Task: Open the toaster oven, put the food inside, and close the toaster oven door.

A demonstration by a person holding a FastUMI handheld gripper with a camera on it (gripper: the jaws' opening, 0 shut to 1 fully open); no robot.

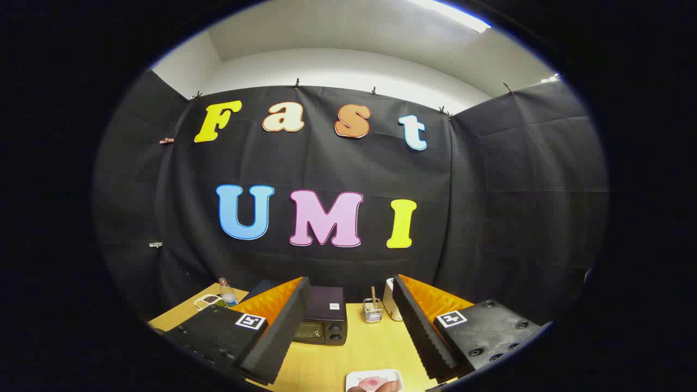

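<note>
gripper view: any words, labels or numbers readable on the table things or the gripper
Toaster oven: small white label, too small to read.
Bottle: nothing legible.
Gripper, jaws open and empty: square coded markers, no words.

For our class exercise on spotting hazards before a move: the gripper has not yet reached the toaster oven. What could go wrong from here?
1. The gripper is open and far from the toaster oven, whose door looks closed; a misjudged approach could shove the oven instead of opening it.
2. The small basket and white container stand close beside the oven and could be knocked.
3. The food plate lies near the fingers and could be clipped.
</note>
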